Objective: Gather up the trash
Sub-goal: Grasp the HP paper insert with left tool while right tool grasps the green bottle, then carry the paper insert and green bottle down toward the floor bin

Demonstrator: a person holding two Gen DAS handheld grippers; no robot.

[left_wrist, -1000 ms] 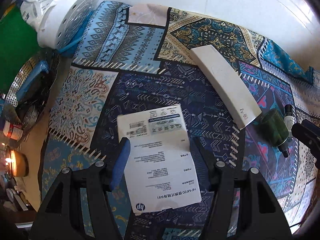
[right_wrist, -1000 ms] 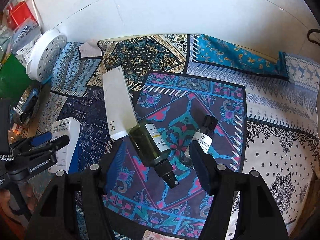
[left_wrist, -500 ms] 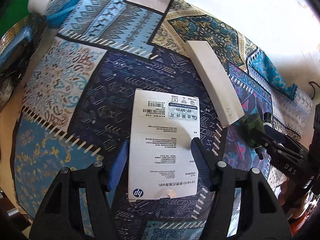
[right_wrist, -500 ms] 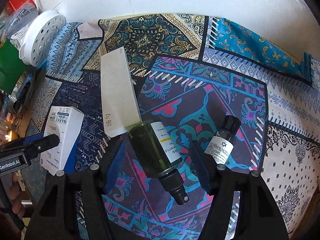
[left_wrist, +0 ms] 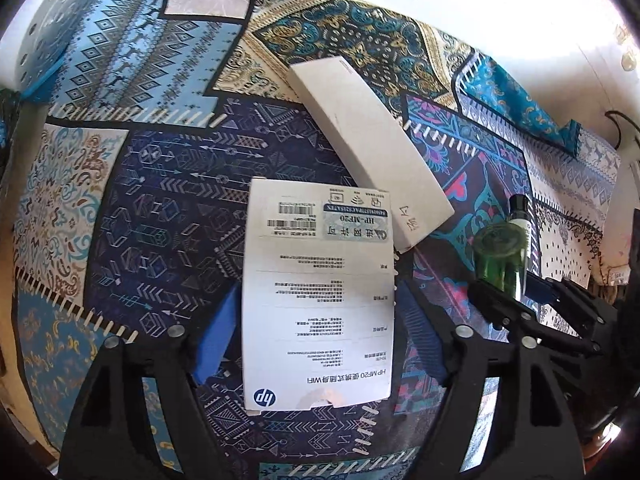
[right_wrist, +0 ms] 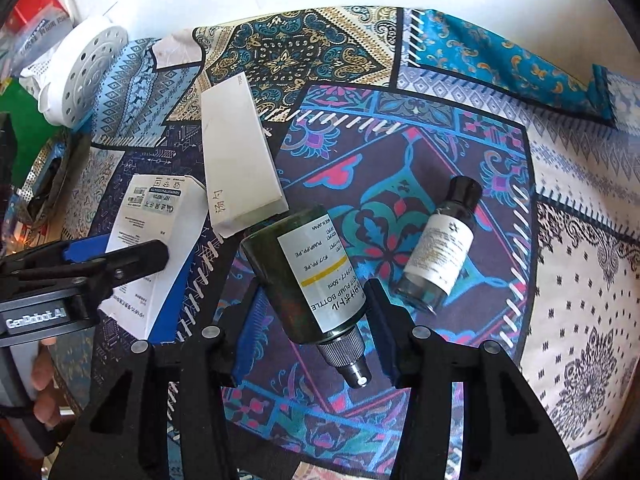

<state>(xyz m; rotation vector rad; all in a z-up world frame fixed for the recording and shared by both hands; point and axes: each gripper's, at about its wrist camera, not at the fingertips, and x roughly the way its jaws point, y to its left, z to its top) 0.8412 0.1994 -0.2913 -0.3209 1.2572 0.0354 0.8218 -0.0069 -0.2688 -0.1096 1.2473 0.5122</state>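
From the left wrist, the left gripper (left_wrist: 312,332) straddles the HP box (left_wrist: 318,292), fingers wide and not yet closed; from the right wrist, the right gripper (right_wrist: 312,332) brackets the green bottle (right_wrist: 308,272), likewise ungripped, so nothing looks collected.

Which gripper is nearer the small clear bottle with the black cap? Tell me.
Right. The right gripper straddles the green pump bottle, which lies just beside the small clear bottle. The left gripper straddles the HP box, farther away.

Patchwork-pattern tablecloth (right_wrist: 460,92) covers table; white perforated disc (right_wrist: 86,74) at far left edge (leaning on white stuff), metal mesh basket (right_wrist: 42,172) below it.
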